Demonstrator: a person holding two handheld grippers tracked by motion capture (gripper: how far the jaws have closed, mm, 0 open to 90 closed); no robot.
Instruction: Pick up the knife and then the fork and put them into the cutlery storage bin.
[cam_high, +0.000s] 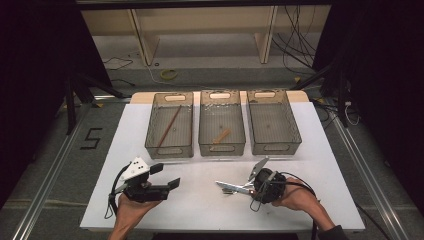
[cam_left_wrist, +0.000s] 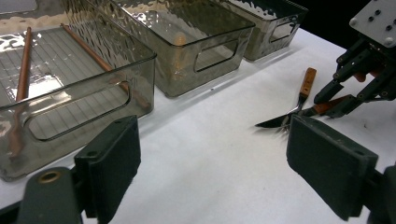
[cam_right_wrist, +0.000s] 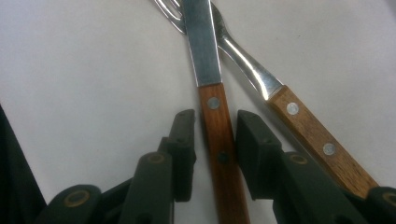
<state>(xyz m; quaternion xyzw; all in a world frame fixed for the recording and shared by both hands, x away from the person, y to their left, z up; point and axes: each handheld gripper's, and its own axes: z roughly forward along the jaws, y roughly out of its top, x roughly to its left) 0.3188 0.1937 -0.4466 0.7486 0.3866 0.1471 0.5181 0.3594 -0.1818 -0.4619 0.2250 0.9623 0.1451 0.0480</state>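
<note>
The right hand-held gripper lies low over the white surface, its two black jaws standing either side of the wooden handle of a knife. The jaws are narrowed around the handle; a thin gap shows on the left side, and the right pad sits against the wood or just beside it, too close to tell apart. The knife rests flat on the surface, its blade running away from the jaws and crossing over a fork, whose own riveted wooden handle angles off to the right beside the right jaw.

The left hand-held gripper is wide apart and holds nothing; between its pads is bare surface.

The high view places both tools in the near half of the surface: the left hand-held gripper at the near left, the right hand-held gripper at the near right with the knife pointing towards the middle. It also shows three smoky clear bins in a row at the far side: the left bin holds a long brown stick, the middle bin a short wooden piece.

The left gripper view shows the right hand-held gripper from the side, with the knife's dark blade lying on the surface and the fork's handle beyond it.
</note>
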